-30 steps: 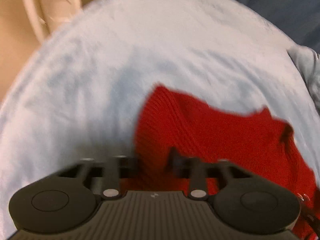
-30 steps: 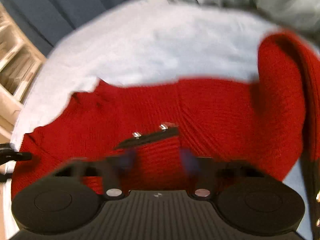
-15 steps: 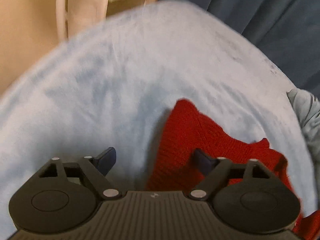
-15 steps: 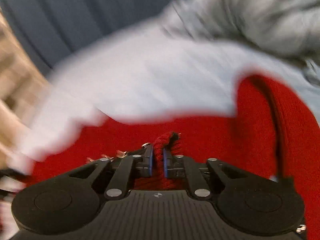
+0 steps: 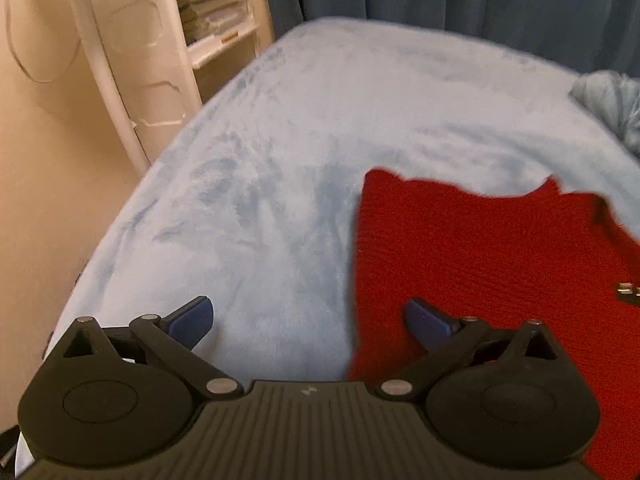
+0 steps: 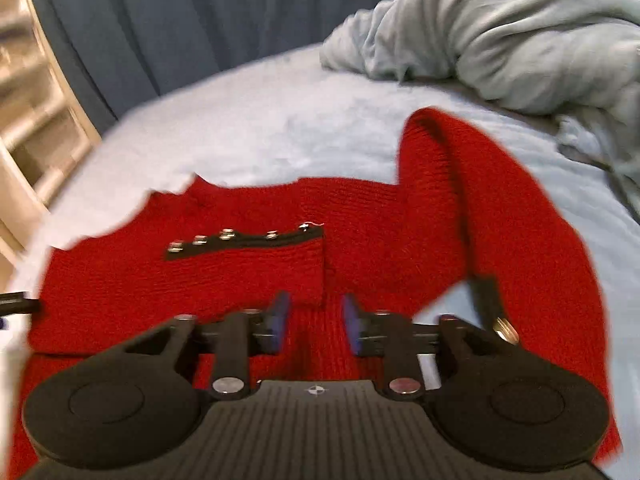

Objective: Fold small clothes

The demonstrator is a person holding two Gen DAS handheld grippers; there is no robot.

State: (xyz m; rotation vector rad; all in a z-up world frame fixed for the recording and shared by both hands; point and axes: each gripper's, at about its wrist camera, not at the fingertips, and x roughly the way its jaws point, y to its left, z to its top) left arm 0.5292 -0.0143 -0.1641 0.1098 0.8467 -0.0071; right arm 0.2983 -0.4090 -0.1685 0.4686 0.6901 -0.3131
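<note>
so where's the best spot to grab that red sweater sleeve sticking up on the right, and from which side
Probably the cuff end of the sleeve: it is the free tip of the red sweater, lying on the pale blue blanket away from the body. Come in from the right with the right gripper, whose jaws are opening with nothing between them, and pinch across the knit's edge.

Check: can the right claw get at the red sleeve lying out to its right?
Probably yes. The right claw hangs over the red sweater, jaws opening with nothing between them, and the sleeve lies uncovered on the blue blanket.
</note>
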